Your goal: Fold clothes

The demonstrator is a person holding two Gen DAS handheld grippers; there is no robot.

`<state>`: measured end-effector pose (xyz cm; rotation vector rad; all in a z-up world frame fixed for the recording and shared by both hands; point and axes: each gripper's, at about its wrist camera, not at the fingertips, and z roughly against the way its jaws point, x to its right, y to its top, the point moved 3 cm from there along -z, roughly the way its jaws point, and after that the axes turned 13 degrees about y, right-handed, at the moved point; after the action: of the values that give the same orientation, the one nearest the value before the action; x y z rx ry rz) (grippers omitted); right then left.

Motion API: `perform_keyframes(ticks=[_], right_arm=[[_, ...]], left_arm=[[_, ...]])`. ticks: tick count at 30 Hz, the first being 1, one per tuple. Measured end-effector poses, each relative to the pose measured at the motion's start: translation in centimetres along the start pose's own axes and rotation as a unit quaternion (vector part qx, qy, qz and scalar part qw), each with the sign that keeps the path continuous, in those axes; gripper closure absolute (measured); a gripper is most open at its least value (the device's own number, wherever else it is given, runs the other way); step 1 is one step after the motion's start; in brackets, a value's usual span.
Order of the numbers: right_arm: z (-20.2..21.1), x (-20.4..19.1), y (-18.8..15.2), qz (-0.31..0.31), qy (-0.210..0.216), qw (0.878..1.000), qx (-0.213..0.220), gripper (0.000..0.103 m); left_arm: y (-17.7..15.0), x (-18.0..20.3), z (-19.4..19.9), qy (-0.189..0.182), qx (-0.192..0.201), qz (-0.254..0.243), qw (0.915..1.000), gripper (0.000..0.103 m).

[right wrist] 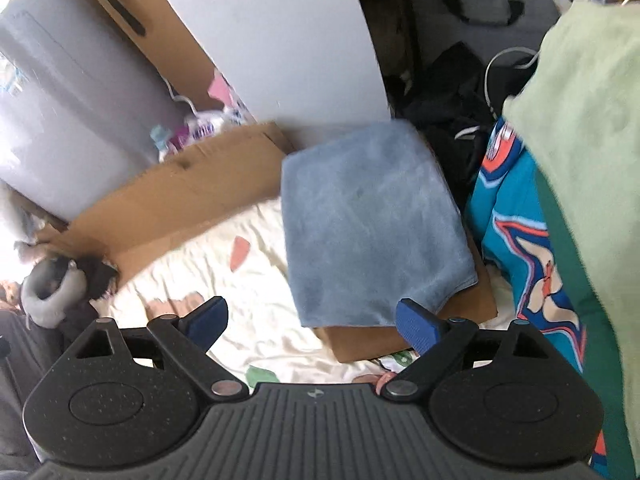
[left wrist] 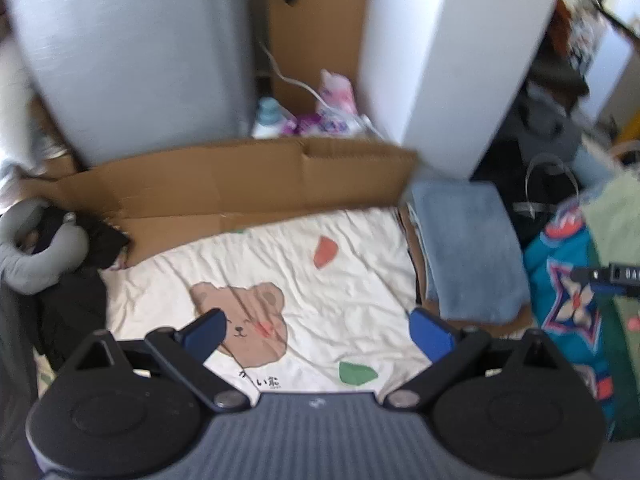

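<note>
Towel (right wrist: 372, 220), blue, lies folded into a neat rectangle on a flat piece of cardboard (right wrist: 400, 340), just beside the cream bear-print sheet (left wrist: 280, 264) that covers the bed. Left tongs (left wrist: 316, 332) released: fingers spread wide, nothing between them, hovering above the bear print and clear of the cloth. Right tongs (right wrist: 312, 320) likewise released and empty, held above the near edge of the towel without touching it.

Judgement: the fold of this piece looks finished and set down; the step in hand is the gap between items.

Remaining material: a pale green garment (right wrist: 592, 120) and a teal patterned cloth (right wrist: 520, 240) are heaped to the right, unfolded. Dark clothing (left wrist: 72, 312) is bunched at the left by a grey neck pillow (left wrist: 36, 248).

Next move, as judged: reach right with both tongs, pinch the green garment at two well-separated points along one edge, lift it free of the teal cloth, and spread it flat on the sheet. Risk: dragging the teal piece along.
</note>
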<state>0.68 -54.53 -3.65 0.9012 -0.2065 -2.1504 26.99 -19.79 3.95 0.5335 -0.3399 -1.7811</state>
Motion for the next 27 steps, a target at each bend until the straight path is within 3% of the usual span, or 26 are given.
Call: perform_keyframes(ticks=[10, 14, 17, 27], right_arm=[[7.0, -7.9, 0.6, 0.053, 0.018, 0.998, 0.034, 0.008], [9.7, -9.6, 0.4, 0.027, 0.026, 0.997, 0.064, 0.007], [11.2, -10.8, 0.2, 0.014, 0.018, 0.997, 0.07, 0.007], [14.5, -17.2, -3.6, 0.101, -0.011, 0.993, 0.065, 0.007]], left_arm=[[-0.6, -6.6, 8.2, 0.038, 0.043, 0.043, 0.9974, 0.001], [-2.2, -7.2, 11.0, 0.033, 0.075, 0.034, 0.9961, 0.001], [-4.0, -7.4, 12.1, 0.034, 0.089, 0.027, 0.9951, 0.001], [-9.1, -10.6, 14.0, 0.022, 0.116, 0.064, 0.991, 0.001]])
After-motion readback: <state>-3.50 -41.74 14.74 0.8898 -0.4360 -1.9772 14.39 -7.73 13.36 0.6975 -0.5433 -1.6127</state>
